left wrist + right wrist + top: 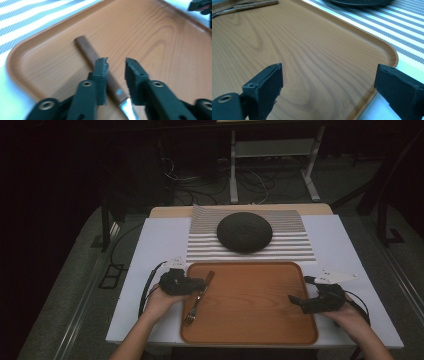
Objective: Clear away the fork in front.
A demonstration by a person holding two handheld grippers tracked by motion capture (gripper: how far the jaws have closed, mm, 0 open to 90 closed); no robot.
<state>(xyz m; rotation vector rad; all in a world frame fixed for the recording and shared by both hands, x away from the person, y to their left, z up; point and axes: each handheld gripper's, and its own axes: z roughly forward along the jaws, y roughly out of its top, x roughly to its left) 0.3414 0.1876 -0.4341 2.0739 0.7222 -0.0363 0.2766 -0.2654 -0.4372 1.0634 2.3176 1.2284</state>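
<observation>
A fork (pixel 196 301) with a brown wooden handle (pixel 86 47) lies along the left side of a wooden tray (pixel 250 320), tines toward the near edge. My left gripper (pixel 202 284) is low over the handle. Its jaws (pixel 116 66) stand a narrow gap apart, the left fingertip (pixel 101 68) over the handle and the metal neck showing between them, so they are open. My right gripper (pixel 295 299) rests at the tray's right edge. Its jaws (pixel 328 80) are wide open over the tray's bare wood (pixel 312 50), with nothing between them.
Behind the tray a dark round plate (pixel 244 231) sits on a striped placemat (pixel 300 245). White table cover (pixel 155 240) shows on both sides. Table legs and cables (pixel 250 180) fill the dark floor beyond the far edge.
</observation>
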